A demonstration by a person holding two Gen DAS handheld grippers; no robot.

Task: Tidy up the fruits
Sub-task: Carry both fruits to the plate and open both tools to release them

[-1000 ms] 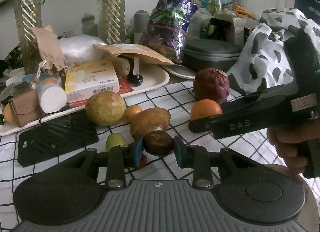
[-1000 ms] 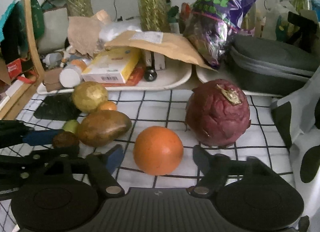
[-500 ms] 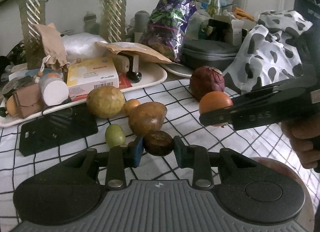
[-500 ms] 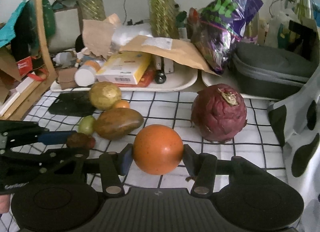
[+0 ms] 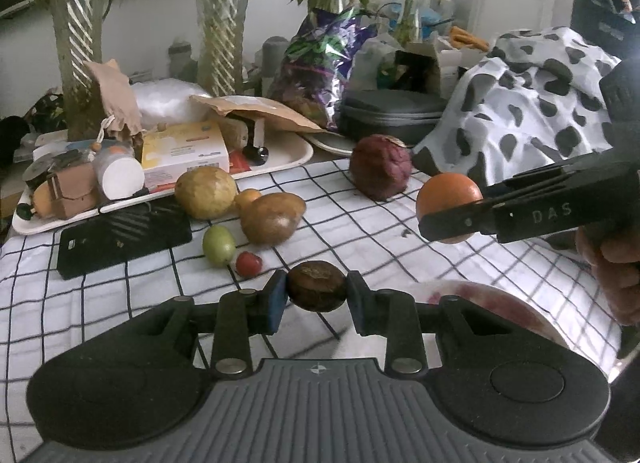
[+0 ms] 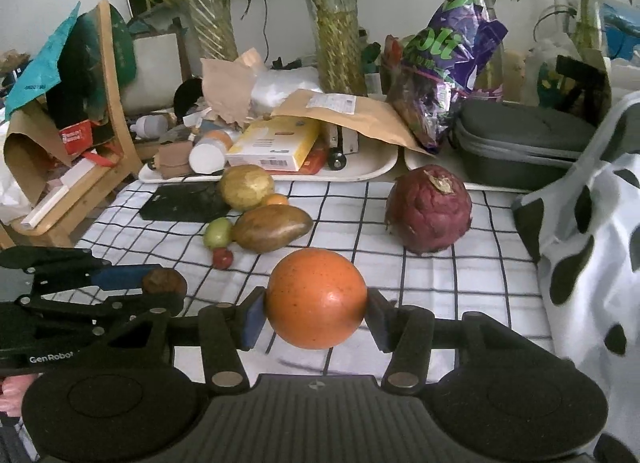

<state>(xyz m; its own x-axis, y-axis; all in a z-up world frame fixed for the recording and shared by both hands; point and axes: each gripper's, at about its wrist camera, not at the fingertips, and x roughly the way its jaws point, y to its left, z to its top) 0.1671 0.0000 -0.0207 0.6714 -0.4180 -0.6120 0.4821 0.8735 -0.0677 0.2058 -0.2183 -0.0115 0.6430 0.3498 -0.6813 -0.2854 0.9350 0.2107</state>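
My left gripper [image 5: 317,297] is shut on a small dark brown fruit [image 5: 317,290] and holds it above the checked cloth; it also shows in the right wrist view [image 6: 164,282]. My right gripper [image 6: 316,317] is shut on an orange [image 6: 316,297], lifted off the cloth; the orange shows in the left wrist view [image 5: 448,197]. On the cloth lie a wrinkled purple-red fruit [image 6: 428,209], a brown mango [image 6: 272,227], a yellow round fruit [image 6: 246,187], a small orange fruit [image 6: 276,199], a green fruit [image 6: 218,233] and a small red fruit [image 6: 222,258].
A reddish plate [image 5: 496,311] lies at the lower right under my left gripper's side. A black flat device [image 5: 120,235] lies left of the fruits. A cluttered white tray [image 6: 376,167], a grey case [image 6: 520,147] and a spotted cloth [image 6: 592,247] border the area.
Both grippers have risen and drawn back with their fruit. My right gripper closed on the orange and lifted it. The small red fruit is now uncovered on the cloth.
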